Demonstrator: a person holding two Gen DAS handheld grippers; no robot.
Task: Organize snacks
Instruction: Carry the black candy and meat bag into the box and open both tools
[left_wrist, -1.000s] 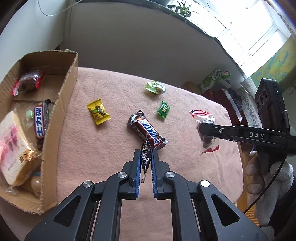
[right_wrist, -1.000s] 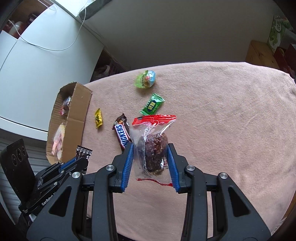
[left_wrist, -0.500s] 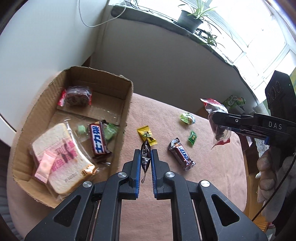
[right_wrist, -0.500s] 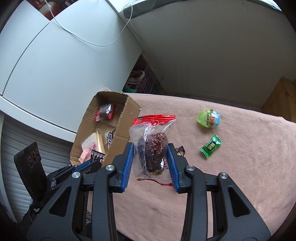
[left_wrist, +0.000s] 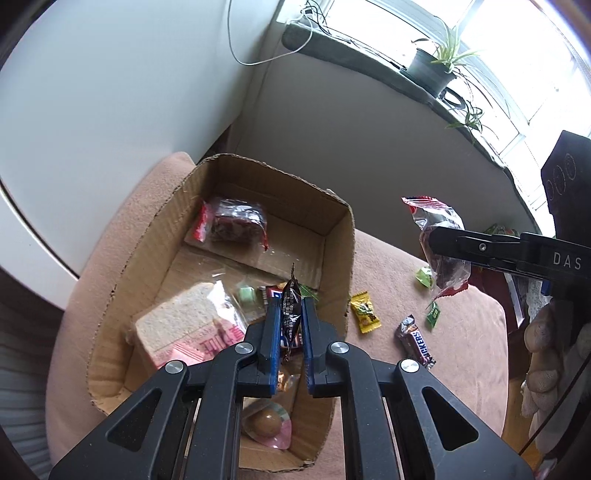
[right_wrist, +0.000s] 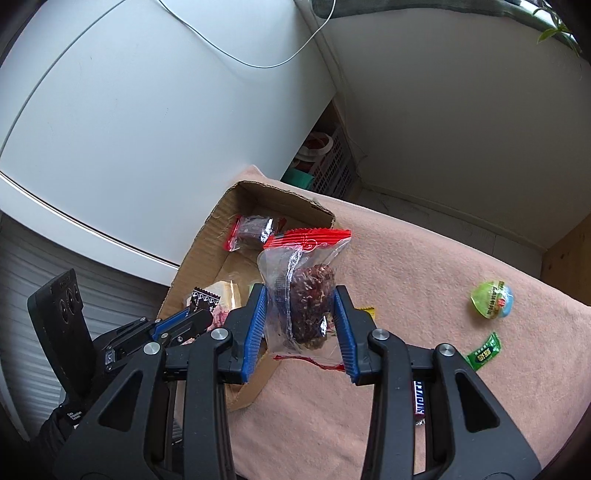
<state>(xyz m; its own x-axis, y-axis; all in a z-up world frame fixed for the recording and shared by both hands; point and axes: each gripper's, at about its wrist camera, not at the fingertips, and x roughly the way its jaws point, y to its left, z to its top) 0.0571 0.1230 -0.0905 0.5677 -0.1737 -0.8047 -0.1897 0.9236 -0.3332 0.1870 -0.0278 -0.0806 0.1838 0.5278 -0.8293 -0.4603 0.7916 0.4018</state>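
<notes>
Both grippers have swung from the pink cloth toward the cardboard box (left_wrist: 338, 254). Left wrist view: the left gripper (left_wrist: 291, 334), closed, pinches a thin dark candy wrapper (left_wrist: 290, 312) upright over the box, above the packaged bread (left_wrist: 184, 328) (Snickers bar (left_wrist: 416, 341) and yellow candy (left_wrist: 365, 312) lie outside). Right wrist view: the right gripper (right_wrist: 300, 321) clamps a clear red-topped bag (right_wrist: 303, 291) upright, dark lumpy snack inside, over the box's near wall.

Dark sachet (left_wrist: 291, 309) over open box (left_wrist: 338, 236)
</notes>
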